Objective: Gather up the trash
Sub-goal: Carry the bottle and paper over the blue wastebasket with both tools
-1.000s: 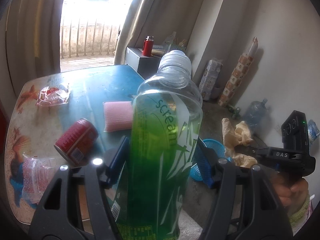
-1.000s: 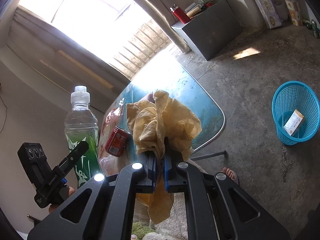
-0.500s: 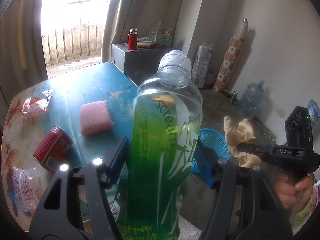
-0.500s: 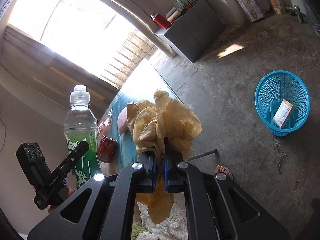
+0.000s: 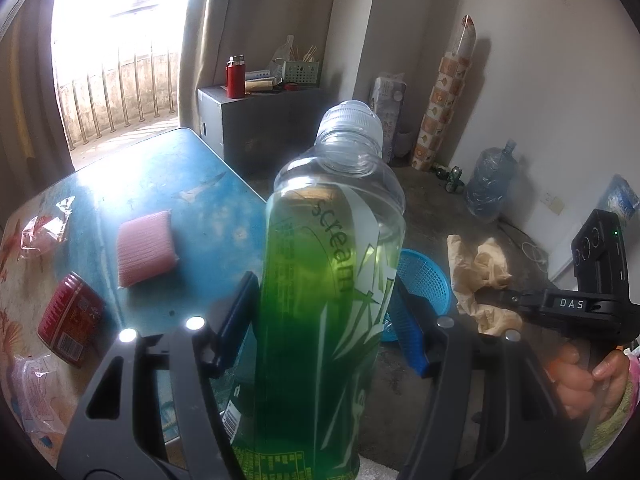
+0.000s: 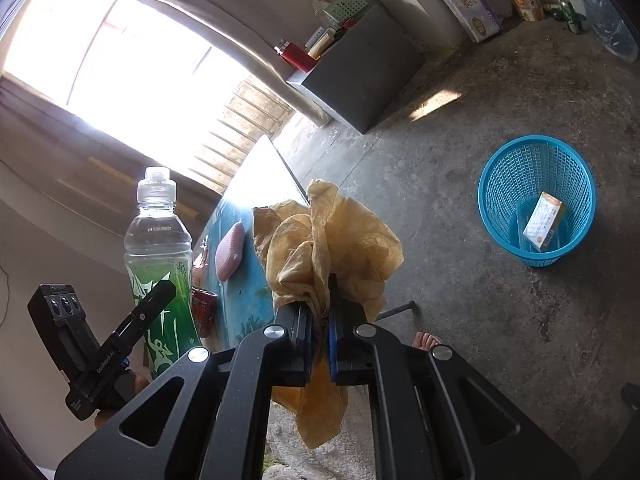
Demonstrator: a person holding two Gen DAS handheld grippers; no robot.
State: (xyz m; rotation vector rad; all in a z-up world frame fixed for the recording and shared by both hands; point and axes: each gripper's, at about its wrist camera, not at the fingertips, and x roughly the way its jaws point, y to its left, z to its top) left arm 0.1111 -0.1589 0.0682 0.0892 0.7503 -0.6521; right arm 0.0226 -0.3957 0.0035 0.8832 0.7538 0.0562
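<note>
Left wrist view: left gripper (image 5: 332, 320) fingers (image 5: 236, 316) clamped on the tall clear plastic bottle of green drink (image 5: 332, 272), upright at frame centre, white cap on. Right wrist view: right gripper (image 6: 320, 344) fingers (image 6: 302, 336) pinched tight on the crumpled yellow-brown paper wad (image 6: 324, 244), bunched above the tips with a tail hanging below. Round blue mesh plastic basket (image 6: 496, 184) on the grey concrete floor at right of that frame, well apart from both loads, a small carton already inside. Best carried fully over the rim before letting go, paper first, bottle lowered rather than dropped to avoid tipping the light basket. Both grippers angled downward, bare hand (image 5: 580, 372) wrapped round the right handle at lower right. Left behind on the blue table (image 5: 120, 184): red can (image 5: 68, 320), pink sponge (image 5: 146, 242), clear wrappers (image 5: 40, 228).
</note>
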